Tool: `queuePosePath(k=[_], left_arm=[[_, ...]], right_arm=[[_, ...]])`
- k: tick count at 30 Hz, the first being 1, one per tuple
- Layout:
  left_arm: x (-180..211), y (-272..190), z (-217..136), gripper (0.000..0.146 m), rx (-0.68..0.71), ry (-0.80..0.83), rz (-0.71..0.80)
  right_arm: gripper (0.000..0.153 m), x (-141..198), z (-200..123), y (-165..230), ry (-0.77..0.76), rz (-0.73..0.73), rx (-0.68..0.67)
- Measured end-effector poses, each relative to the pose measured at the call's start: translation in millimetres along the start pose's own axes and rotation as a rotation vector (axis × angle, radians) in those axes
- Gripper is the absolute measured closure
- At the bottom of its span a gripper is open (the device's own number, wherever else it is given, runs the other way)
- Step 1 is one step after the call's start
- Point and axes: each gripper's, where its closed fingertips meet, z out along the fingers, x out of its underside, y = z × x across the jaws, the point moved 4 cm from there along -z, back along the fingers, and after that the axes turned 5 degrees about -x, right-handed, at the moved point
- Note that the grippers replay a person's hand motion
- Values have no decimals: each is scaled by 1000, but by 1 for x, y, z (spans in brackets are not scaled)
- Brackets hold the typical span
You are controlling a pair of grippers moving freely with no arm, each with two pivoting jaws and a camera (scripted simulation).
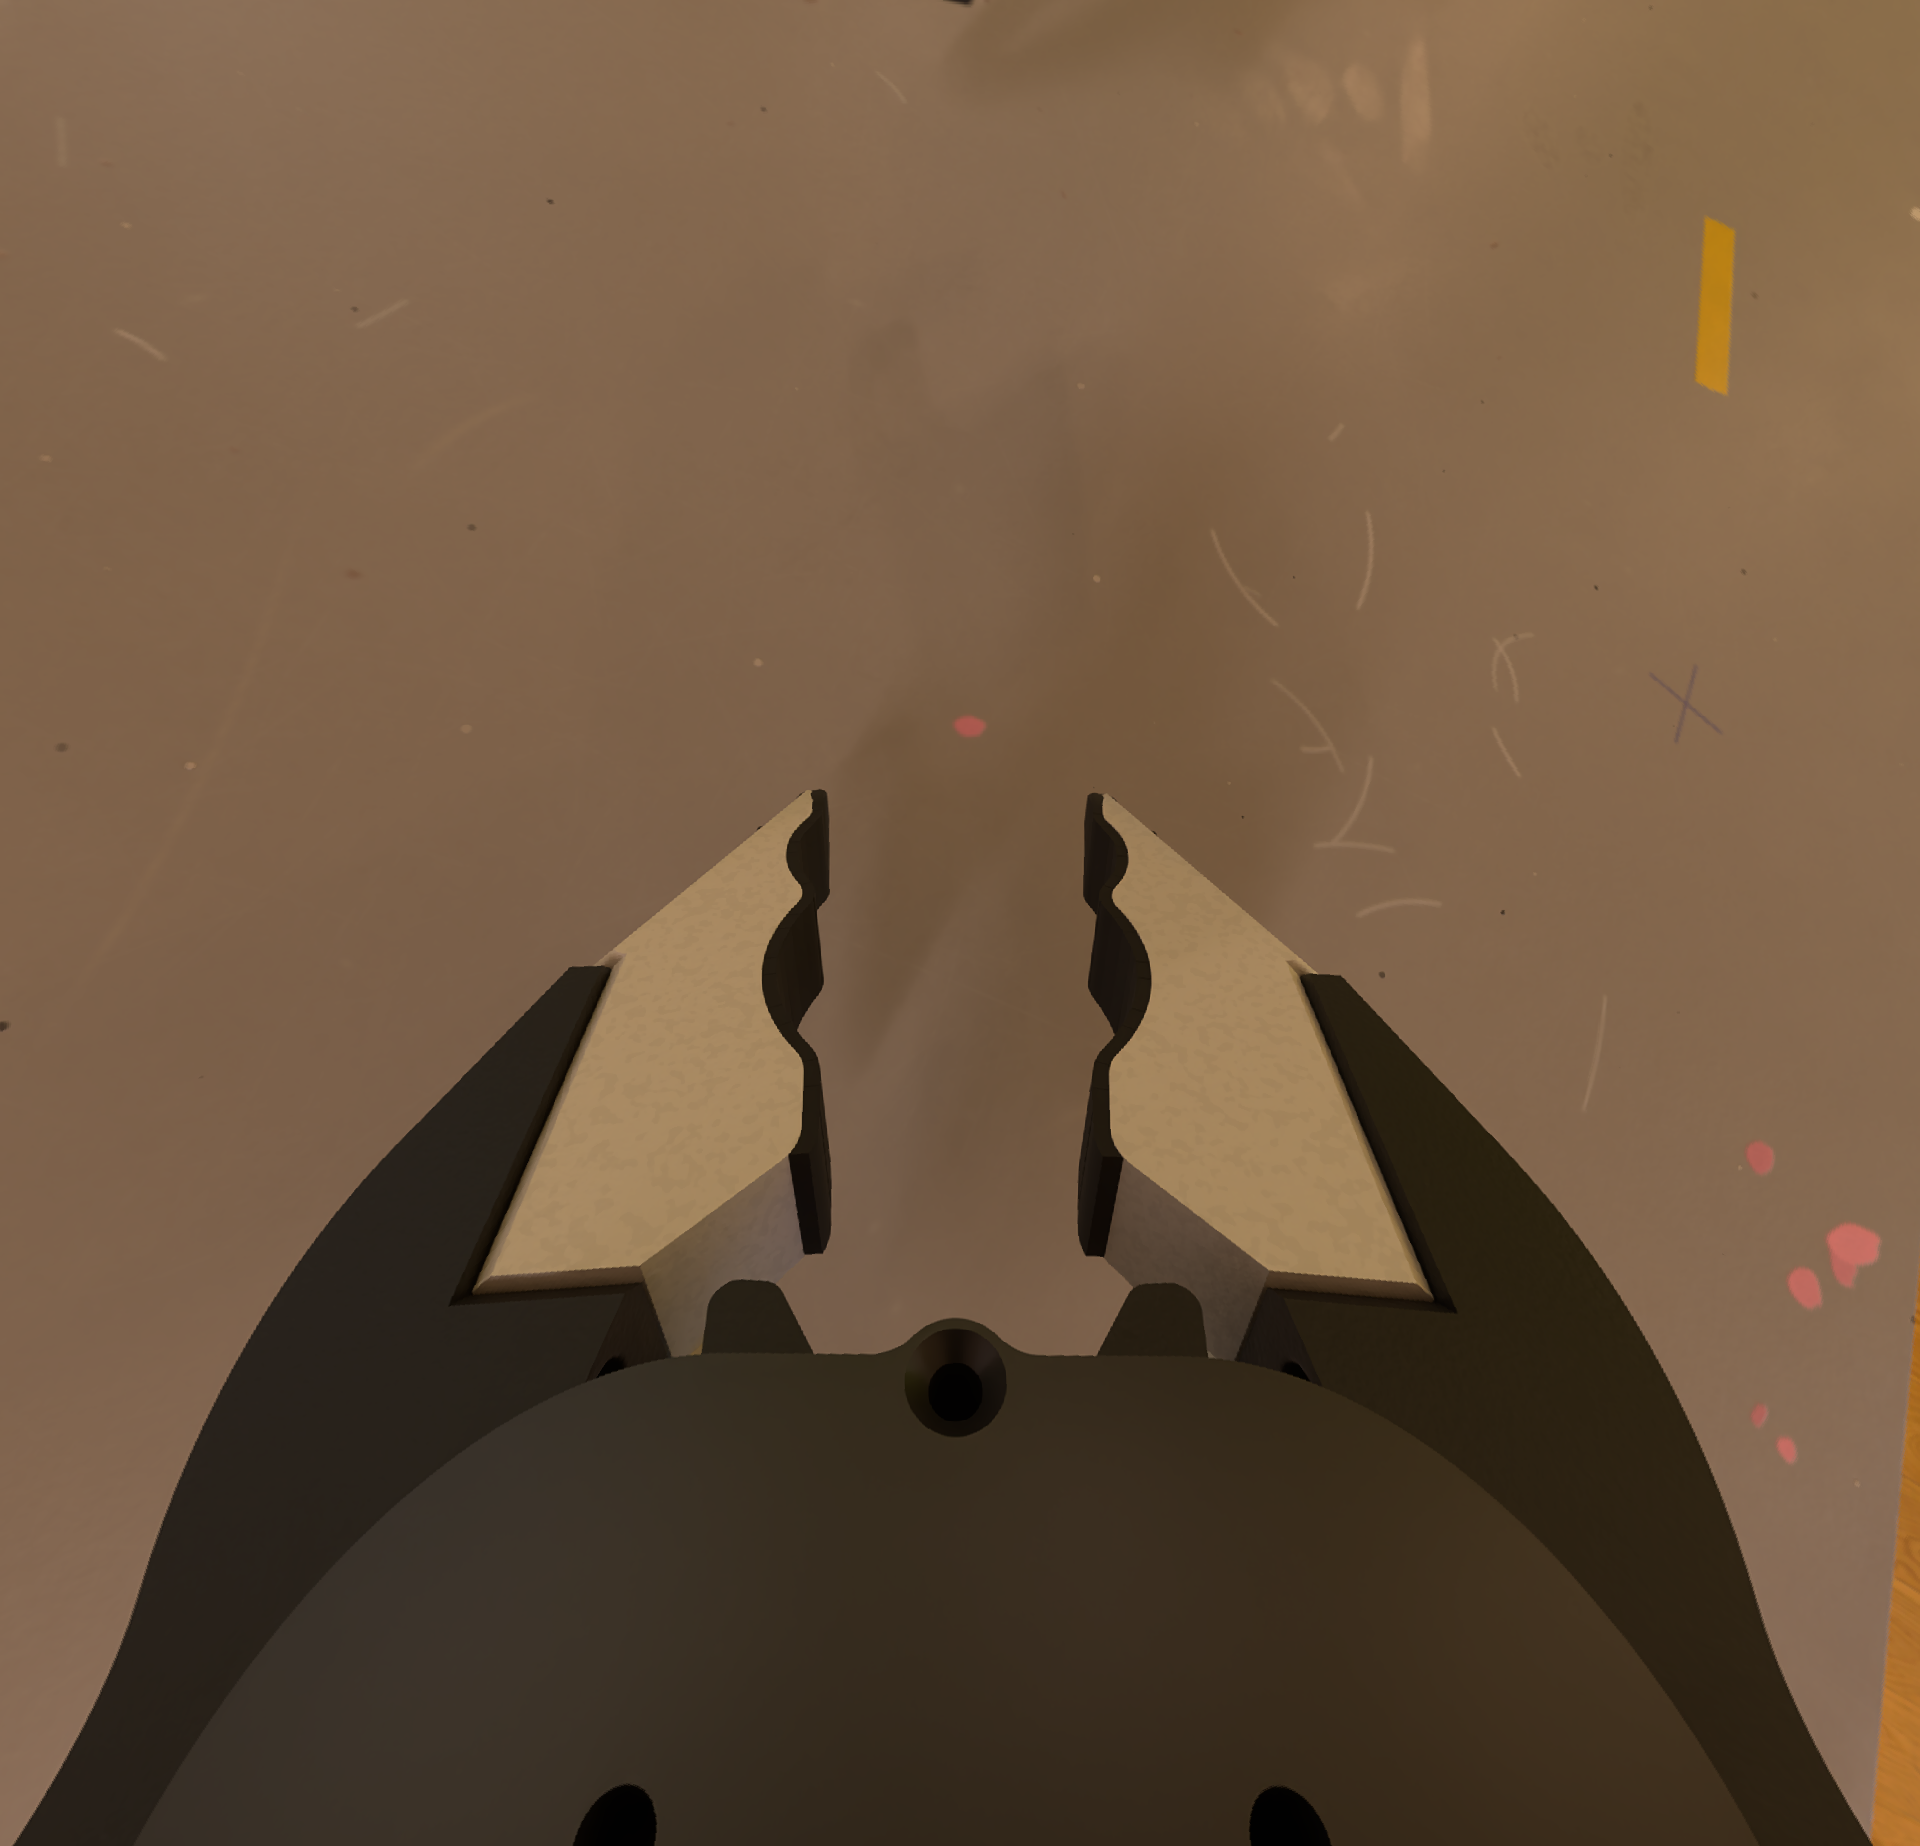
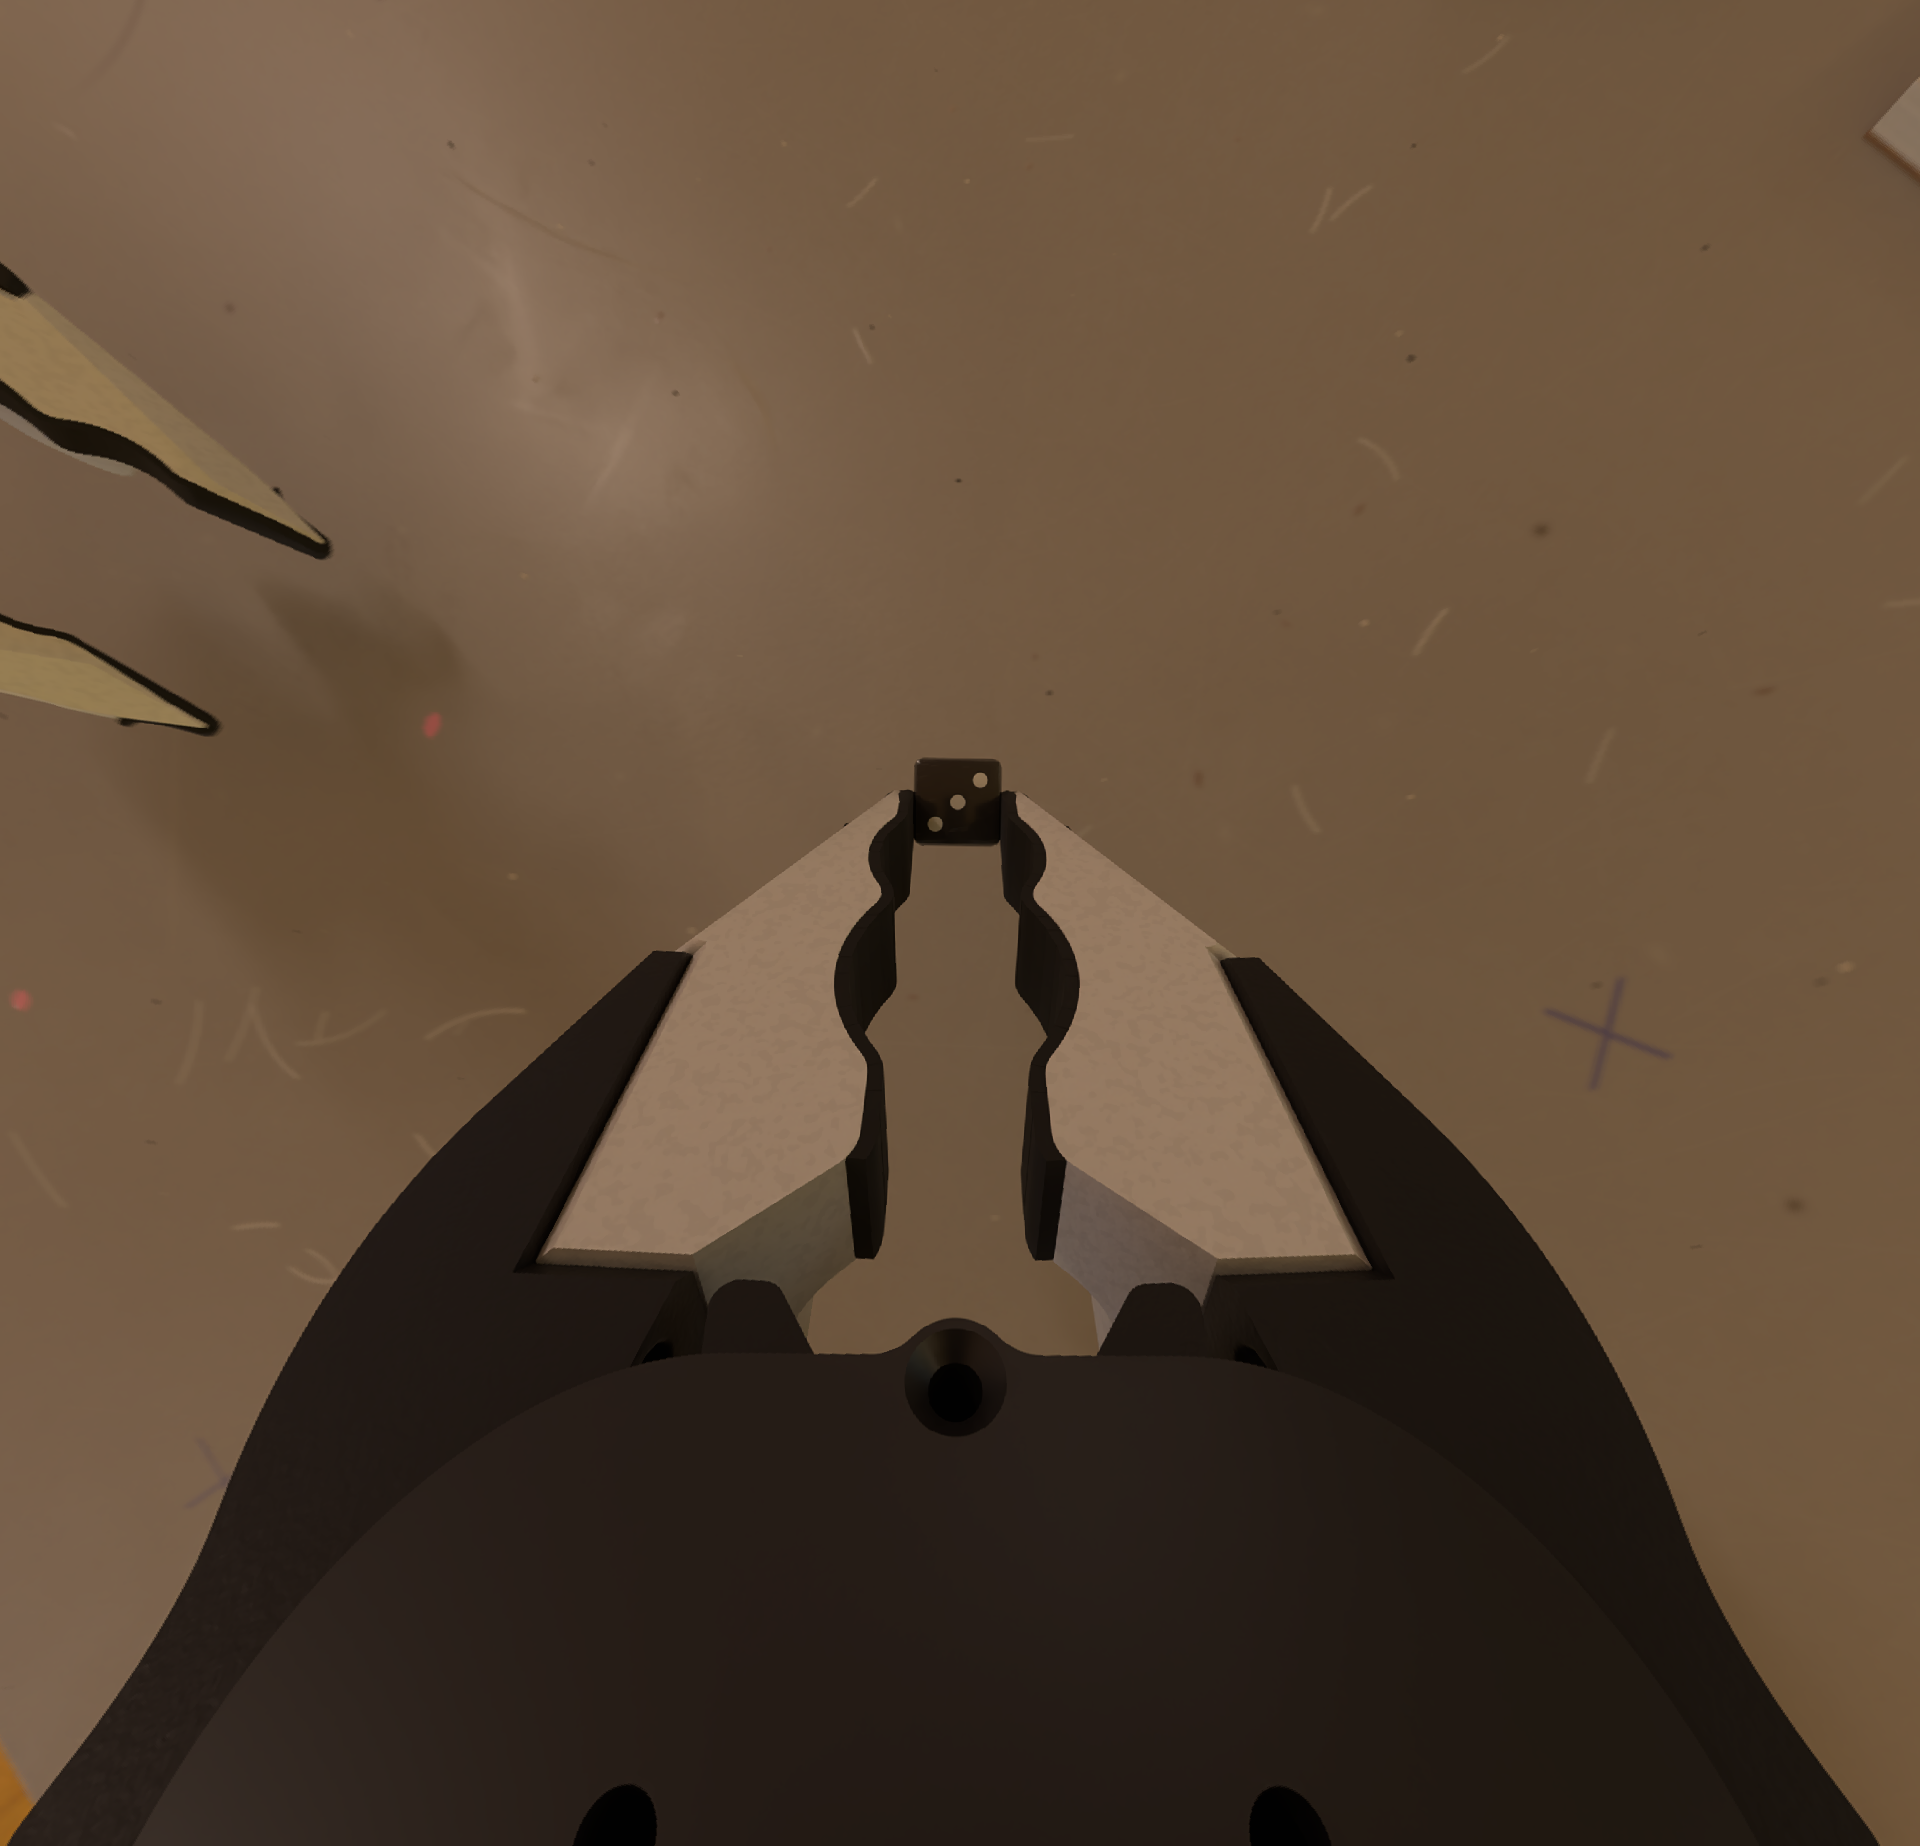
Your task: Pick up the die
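Item: die [image 2: 958,802], small, dark, pale pips on the face toward me, three showing; location, pinched at the very tips of my right tool [image 2: 957,809], at 12 o'clock from the tool body in the right wrist view. State of right tool: fingers drawn close and clamped on the die's two side faces, with only the tips bearing. Whether the die sits on the table [image 2: 1247,394] or is lifted off it, I cannot tell. Handling note, my judgement: the hold is shallow, so I should keep the squeeze steady, rise straight and slowly, and avoid any twist or tilt that could let the die pop out forward. Pose: right tool points down at the scuffed brown table, fingers level with each other and symmetrical about the die. Item: left tool [image 1: 956,799], fingers apart, nothing between them, angled down over bare table; its finger ends appear at 9 o'clock in the right wrist view, well apart from the die. Advice: leave the left tool parked where it is, clear of the lift path.
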Motion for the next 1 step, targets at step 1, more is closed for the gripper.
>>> queuePosePath(k=[1], left_arm=[[-1, 1, -1, 97, -6, -4, -1]], right_arm=[[136, 0, 0, 4, -7, 17, -4]])
